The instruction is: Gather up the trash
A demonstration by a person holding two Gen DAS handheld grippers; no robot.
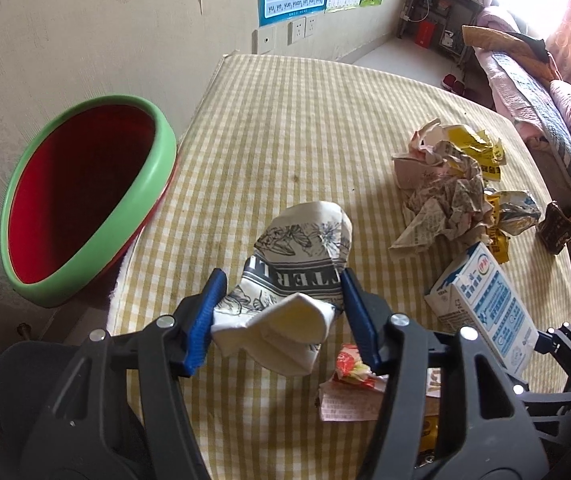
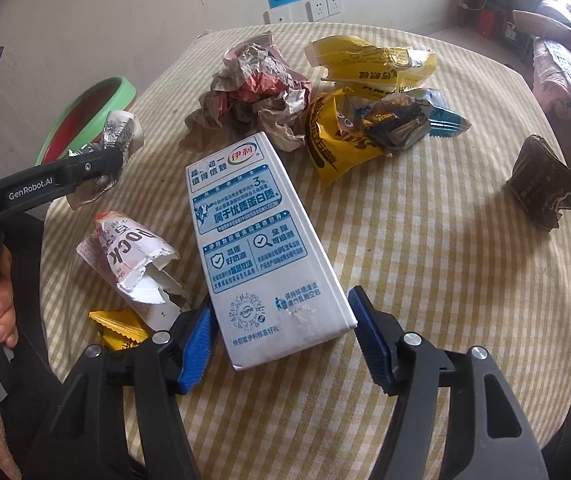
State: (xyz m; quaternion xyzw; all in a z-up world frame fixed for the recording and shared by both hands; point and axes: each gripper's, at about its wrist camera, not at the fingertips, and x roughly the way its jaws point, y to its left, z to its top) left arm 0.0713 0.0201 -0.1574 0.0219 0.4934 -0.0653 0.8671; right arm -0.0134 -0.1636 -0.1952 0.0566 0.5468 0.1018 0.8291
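The left gripper (image 1: 281, 300) holds a crumpled printed paper cup (image 1: 297, 272) between its blue pads, lifted above the checked tablecloth (image 1: 277, 128). The red bin with a green rim (image 1: 85, 200) stands just beside the table edge, to the left. So the step in hand is carrying this piece to the bin; the next move needs a swing left over the rim, then opening the jaws. The right gripper (image 2: 281, 332) stands half open around the end of the milk carton (image 2: 257, 240), not yet squeezing it, I think.
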